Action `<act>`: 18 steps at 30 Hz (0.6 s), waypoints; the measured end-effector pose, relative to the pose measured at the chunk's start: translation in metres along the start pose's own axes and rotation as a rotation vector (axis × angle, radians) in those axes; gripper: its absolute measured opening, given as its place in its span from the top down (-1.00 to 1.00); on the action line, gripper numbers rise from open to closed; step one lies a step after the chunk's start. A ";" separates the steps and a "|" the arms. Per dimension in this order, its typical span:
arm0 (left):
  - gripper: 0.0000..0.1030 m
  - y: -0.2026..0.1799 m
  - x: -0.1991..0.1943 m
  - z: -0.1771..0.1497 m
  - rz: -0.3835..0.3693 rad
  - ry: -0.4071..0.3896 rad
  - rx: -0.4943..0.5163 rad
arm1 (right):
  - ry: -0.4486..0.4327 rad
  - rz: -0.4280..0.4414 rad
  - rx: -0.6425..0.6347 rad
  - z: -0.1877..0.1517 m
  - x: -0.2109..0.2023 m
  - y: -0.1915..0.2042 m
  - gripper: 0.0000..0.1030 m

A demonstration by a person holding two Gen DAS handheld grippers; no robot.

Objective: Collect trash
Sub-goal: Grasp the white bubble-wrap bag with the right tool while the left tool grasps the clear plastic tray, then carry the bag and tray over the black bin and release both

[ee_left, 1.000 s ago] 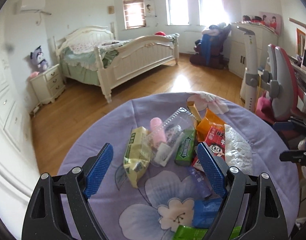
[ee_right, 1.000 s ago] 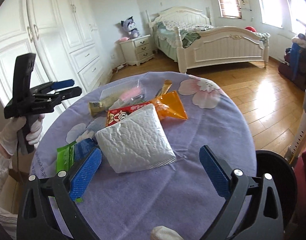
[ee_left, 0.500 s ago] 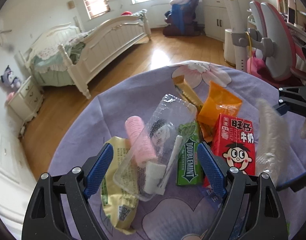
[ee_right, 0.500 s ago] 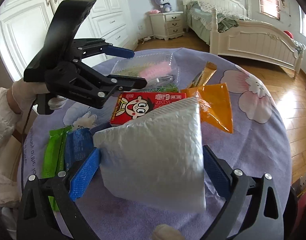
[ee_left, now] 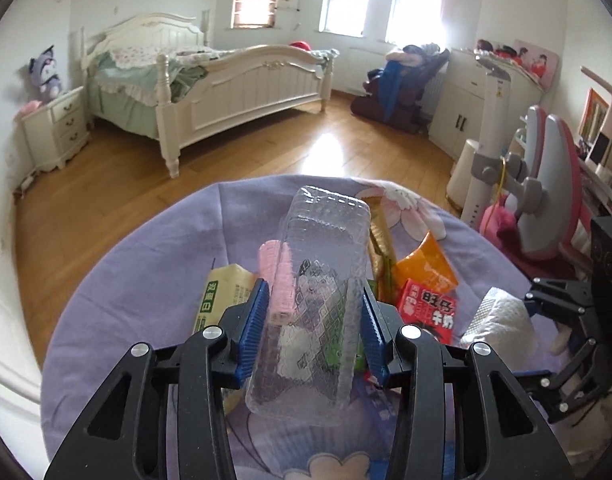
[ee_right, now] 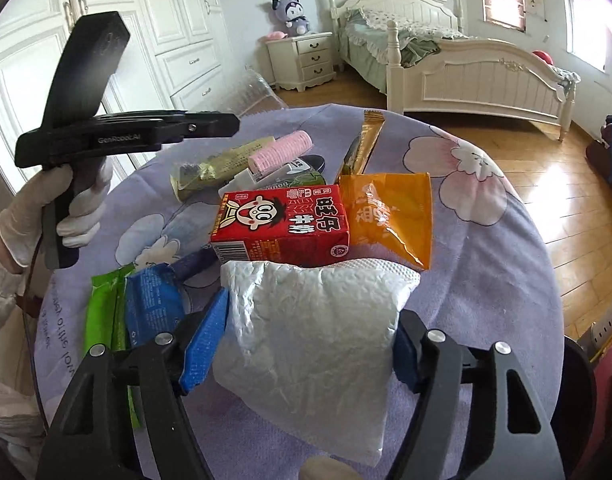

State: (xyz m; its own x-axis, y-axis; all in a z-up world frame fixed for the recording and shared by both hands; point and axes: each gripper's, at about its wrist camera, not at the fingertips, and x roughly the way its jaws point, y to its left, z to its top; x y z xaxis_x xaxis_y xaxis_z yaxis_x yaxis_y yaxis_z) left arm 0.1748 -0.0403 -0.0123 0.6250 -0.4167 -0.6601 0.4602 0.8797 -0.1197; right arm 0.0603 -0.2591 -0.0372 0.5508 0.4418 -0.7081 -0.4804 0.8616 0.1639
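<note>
The left gripper (ee_left: 312, 328), black with blue ribbed pads, has just been closing and now clamps a clear ribbed plastic tray (ee_left: 314, 312) that stands up between its jaws. A white-gloved hand (ee_right: 51, 216) holds its handle, with a pale quilted sleeve behind. The right gripper (ee_right: 310, 340), of the same build, has also just been closing; its pads press both sides of a crinkled silver foil bag (ee_right: 310, 344).

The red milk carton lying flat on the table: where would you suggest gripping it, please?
Probably across the red milk carton's two long side faces, coming from above: it lies flat, printed face up, with the orange packet tight against one end.
</note>
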 end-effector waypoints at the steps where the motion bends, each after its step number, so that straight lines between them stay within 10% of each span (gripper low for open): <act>1: 0.15 -0.002 -0.008 -0.001 -0.004 -0.014 -0.009 | -0.017 -0.003 0.009 -0.002 -0.005 0.001 -0.33; 18: 0.15 -0.132 -0.080 -0.032 -0.051 -0.105 -0.007 | -0.398 -0.211 0.182 -0.022 -0.119 -0.017 -0.17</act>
State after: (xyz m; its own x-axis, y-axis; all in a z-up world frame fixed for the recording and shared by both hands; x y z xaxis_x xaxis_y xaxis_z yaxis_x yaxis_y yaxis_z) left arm 0.0438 -0.1161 0.0323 0.6637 -0.4828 -0.5714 0.4894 0.8579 -0.1564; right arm -0.0123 -0.3315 0.0299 0.8584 0.2837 -0.4273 -0.2225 0.9566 0.1881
